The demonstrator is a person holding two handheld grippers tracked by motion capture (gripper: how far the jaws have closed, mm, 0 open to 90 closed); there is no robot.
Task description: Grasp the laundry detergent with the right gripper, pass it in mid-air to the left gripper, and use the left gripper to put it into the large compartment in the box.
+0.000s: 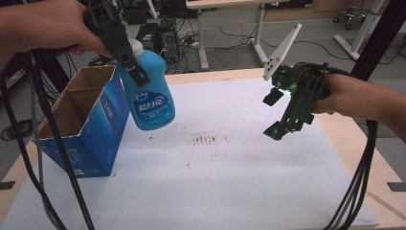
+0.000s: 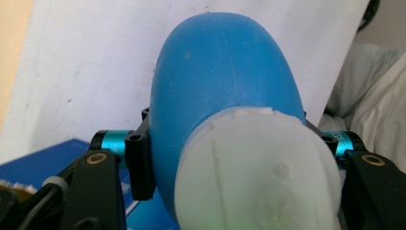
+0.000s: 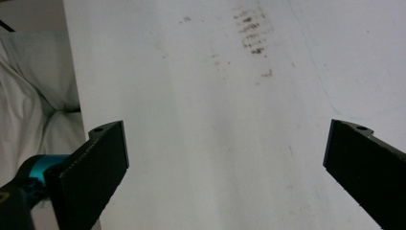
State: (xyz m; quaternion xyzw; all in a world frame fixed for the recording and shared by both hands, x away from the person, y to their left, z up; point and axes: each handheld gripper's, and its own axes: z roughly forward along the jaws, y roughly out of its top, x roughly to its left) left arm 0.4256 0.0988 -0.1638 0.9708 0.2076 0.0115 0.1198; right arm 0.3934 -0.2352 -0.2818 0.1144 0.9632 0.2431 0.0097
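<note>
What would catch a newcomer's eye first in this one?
The blue bottle with its white cap, held in the air by the left hand-held gripper, beside the torn-open blue carton at the left of the white-covered table. At the right, the right hand-held gripper hangs open with nothing between its jaws.

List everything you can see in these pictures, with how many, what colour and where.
Bottle: one, blue with a white cap, held in the air just right of the box, clamped near its top.
Box: one, blue card, open top, standing tilted at the table's left edge.
White sheet: one, covering the table, with small dark marks near its middle.
Table: one, pale wood, showing at the sheet's edges.
Desks and chair bases: a few, white, on the floor beyond the table.
Left gripper: one, black, shut on the bottle.
Right gripper: one, black, jaws wide open with nothing between them, held above the sheet at the right.
Cables: several, black, trailing from both grippers.
</note>
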